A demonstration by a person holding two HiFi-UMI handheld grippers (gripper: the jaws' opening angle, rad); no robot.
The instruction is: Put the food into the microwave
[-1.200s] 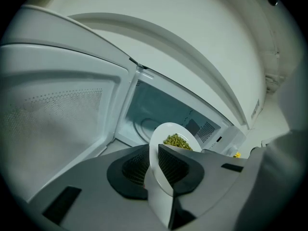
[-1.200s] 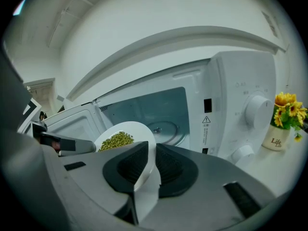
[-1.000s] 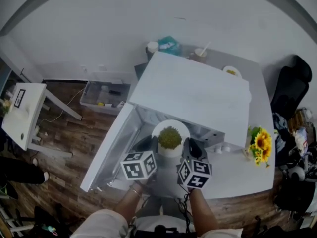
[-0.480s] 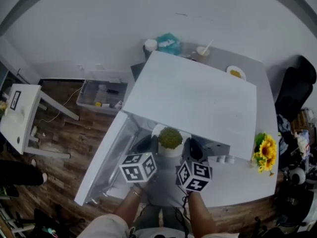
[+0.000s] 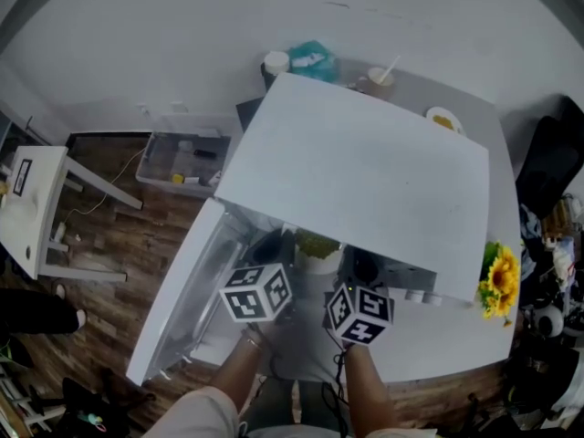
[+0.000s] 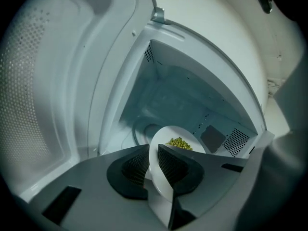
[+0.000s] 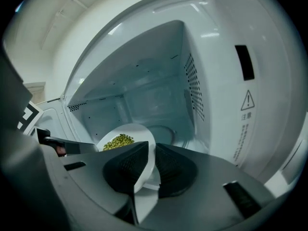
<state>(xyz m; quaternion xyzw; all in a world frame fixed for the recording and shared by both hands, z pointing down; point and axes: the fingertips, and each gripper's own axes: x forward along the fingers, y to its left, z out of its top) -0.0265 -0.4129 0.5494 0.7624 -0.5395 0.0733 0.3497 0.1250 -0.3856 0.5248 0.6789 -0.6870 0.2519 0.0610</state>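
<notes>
The left tongs point(image 6: 155, 163) are clamped on one rim of a white plate point(image 6: 176, 134). The right tongs point(image 7: 150, 163) are clamped on the opposite rim. The plate hangs between them with a small heap of green food point(image 7: 118, 140) on it.

In the head view the plate is at the mouth of the microwave point(image 5: 365, 167), at twelve o'clock from both tongs, its far part under the roof edge. The turntable ring point(image 7: 166, 129) on the cavity floor lies bare beyond it. I judge the task past halfway: the door is open and the plate is going in. What remains is pushing it deeper, lowering it onto the turntable, letting go and backing out.

Around it, a white stool point(image 5: 32, 199) stands at nine o'clock and a clear bin point(image 5: 178, 161) sits on the floor at ten. The open door point(image 5: 178, 299) is at eight, close beside the left tongs. A cup point(image 5: 276, 64) and a teal packet point(image 5: 312, 59) sit behind the microwave at twelve, and sunflowers point(image 5: 500, 281) stand on the tabletop point(image 5: 438, 336) at three. Door and cavity walls are what the tongs could graze.
</notes>
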